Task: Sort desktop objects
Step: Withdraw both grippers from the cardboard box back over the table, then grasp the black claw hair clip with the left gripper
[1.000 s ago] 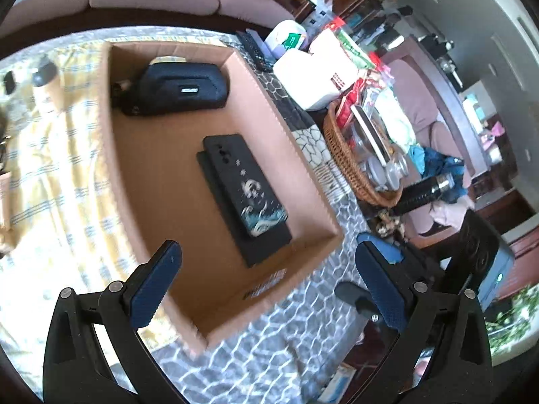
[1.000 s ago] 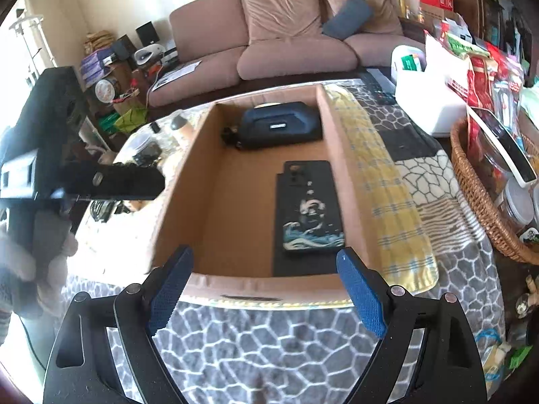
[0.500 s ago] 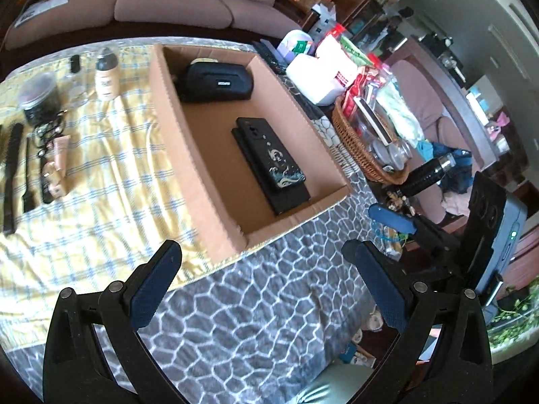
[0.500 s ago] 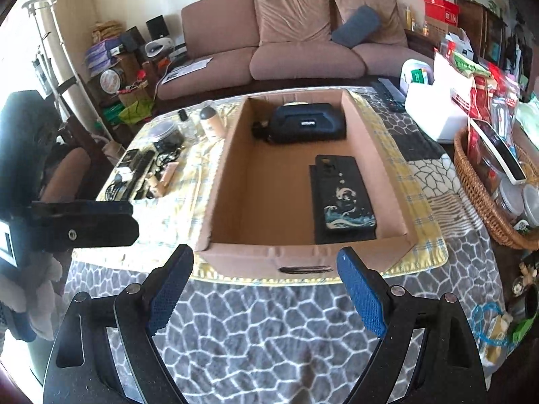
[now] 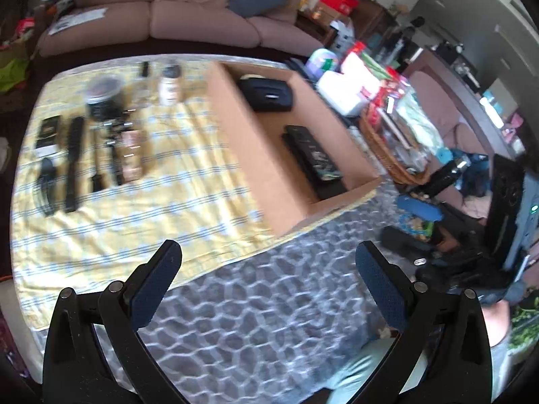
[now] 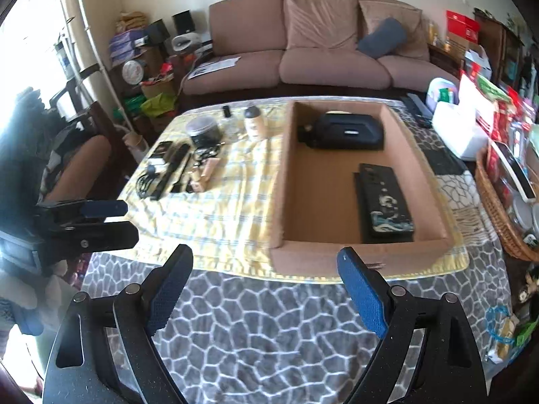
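Two grippers, the left gripper (image 5: pixel 267 279) and the right gripper (image 6: pixel 264 286), have pulled back from the box (image 6: pixel 279 185), both spread wide and empty. The phone (image 6: pixel 384 198) lies inside, so the comb (image 5: pixel 72 165) on the yellow cloth (image 5: pixel 161 188) may come next.

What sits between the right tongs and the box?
Nothing but cloth: grey patterned cover, then the yellow cloth's edge, up to the box. Right wrist view.
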A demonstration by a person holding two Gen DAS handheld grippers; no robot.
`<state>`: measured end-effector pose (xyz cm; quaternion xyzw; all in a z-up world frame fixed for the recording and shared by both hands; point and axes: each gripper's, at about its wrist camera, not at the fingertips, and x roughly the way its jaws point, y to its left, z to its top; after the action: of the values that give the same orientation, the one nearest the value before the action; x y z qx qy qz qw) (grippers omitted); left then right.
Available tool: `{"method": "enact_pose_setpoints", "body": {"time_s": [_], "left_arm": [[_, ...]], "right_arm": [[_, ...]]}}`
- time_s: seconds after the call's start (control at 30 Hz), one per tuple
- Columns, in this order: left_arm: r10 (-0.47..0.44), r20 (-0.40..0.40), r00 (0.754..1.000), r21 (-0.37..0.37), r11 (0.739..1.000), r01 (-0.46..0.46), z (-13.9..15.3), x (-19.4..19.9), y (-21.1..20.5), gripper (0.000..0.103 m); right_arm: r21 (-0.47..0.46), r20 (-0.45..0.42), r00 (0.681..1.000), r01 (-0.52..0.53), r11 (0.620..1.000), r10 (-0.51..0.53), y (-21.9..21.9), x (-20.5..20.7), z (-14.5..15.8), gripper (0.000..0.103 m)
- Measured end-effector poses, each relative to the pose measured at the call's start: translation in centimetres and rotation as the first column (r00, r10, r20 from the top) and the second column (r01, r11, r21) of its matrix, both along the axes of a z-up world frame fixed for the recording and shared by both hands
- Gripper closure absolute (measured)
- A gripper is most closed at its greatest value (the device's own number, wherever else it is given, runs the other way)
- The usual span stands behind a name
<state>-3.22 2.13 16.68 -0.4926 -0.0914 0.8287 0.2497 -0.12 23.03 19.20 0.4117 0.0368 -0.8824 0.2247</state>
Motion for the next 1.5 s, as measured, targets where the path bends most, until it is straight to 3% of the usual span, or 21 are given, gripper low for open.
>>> {"method": "enact_pose_setpoints", "body": {"time_s": [0.2, 0.4, 0.57, 0.9, 1.13, 1.27, 1.5], "left_arm": [[0.131, 0.032, 0.991, -0.036, 0.991, -0.129, -3.7, 0.1, -8.3, 0.0], [0.281, 0.065, 0.958, -0.064, 0.959, -0.277, -7.4, -1.0, -16.4, 0.0], [0.34, 0.07, 0.938, -0.066, 0.939, -0.336, -9.3, -2.6, -20.2, 0.0], [0.413, 0.021, 0.911, -0.128, 0.904, -0.407, -11.8, -8.6, -23.0, 0.0], [0.392, -0.068, 0.918, -0.246, 0.885, -0.396, -13.0, -12.5, -21.3, 0.0], [0.394, -0.07, 0.917, -0.228, 0.888, -0.399, -13.2, -13.3, -21.3, 0.0], [0.383, -0.065, 0.922, -0.272, 0.882, -0.385, -14.1, -15.0, -21.1, 0.001]], "right_arm": [[-0.014, 0.02, 0.998, -0.067, 0.998, 0.067, -4.1, -0.1, -0.9, 0.013], [-0.023, 0.039, 0.99, -0.135, 0.991, 0.136, -8.9, -1.3, -2.4, 0.013], [-0.037, 0.057, 0.981, -0.181, 0.983, 0.183, -12.9, -2.8, -4.3, 0.013], [-0.109, 0.076, 0.973, -0.21, 0.972, 0.218, -17.4, -5.9, -7.8, 0.013], [-0.076, 0.07, 0.968, -0.237, 0.968, 0.243, -19.8, -6.5, -9.4, 0.013], [-0.058, 0.057, 0.966, -0.249, 0.967, 0.252, -20.2, -6.6, -9.8, 0.013], [-0.136, 0.053, 0.973, -0.214, 0.967, 0.223, -20.1, -7.4, -10.4, 0.013]]}}
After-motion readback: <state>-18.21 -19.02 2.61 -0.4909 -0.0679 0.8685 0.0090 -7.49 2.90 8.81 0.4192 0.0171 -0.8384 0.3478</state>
